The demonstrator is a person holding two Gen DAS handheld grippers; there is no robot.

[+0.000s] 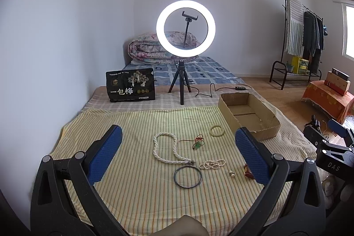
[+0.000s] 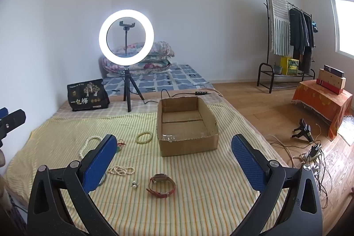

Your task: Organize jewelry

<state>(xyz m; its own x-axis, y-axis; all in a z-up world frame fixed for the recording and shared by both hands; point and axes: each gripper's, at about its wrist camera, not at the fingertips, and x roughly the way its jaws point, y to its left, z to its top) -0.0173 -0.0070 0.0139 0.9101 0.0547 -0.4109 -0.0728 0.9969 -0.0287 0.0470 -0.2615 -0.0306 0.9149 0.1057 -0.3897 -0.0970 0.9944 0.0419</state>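
Jewelry lies on a yellow striped cloth (image 1: 137, 191). In the left wrist view: a long pearl necklace (image 1: 158, 147), a red cord with green pendant (image 1: 197, 143), a pale green bangle (image 1: 217, 130), a dark ring bangle (image 1: 187, 176), a small pearl strand (image 1: 212, 164) and pearl earrings (image 1: 231, 173). An open cardboard box (image 1: 247, 114) stands to the right. My left gripper (image 1: 177, 143) is open and empty above them. In the right wrist view a red-brown watch (image 2: 161, 185) lies before the box (image 2: 188, 143). My right gripper (image 2: 173, 147) is open and empty.
A lit ring light on a tripod (image 1: 185, 28) and a black snack bag (image 1: 130, 85) stand at the far edge of the cloth. A cable (image 1: 210, 90) runs behind the box. Wood floor, a clothes rack (image 2: 287, 37) and cables (image 2: 309, 152) are to the right.
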